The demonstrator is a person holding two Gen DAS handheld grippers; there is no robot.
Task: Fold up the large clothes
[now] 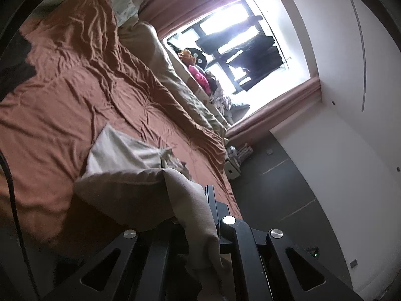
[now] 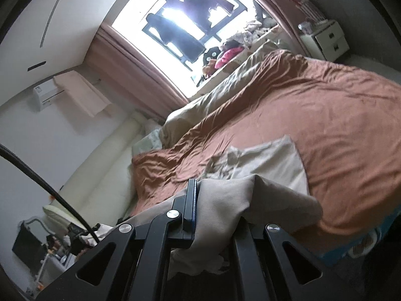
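Note:
A large beige garment (image 1: 125,163) lies partly on the rust-brown bed cover (image 1: 75,80), with its near edge lifted. My left gripper (image 1: 200,200) is shut on a fold of the garment, which drapes over and between its fingers. In the right wrist view the same garment (image 2: 265,165) spreads on the bed cover (image 2: 338,125). My right gripper (image 2: 210,193) is shut on another part of its edge, and the cloth hides one finger. Both grippers hold the cloth a little above the bed.
A rumpled beige duvet (image 2: 213,100) lies along the far side of the bed under a bright window (image 2: 180,25) with pink curtains. Clutter sits on the sill (image 2: 225,55). A white nightstand (image 2: 325,40) stands by the bed. A black cable (image 2: 50,190) hangs left.

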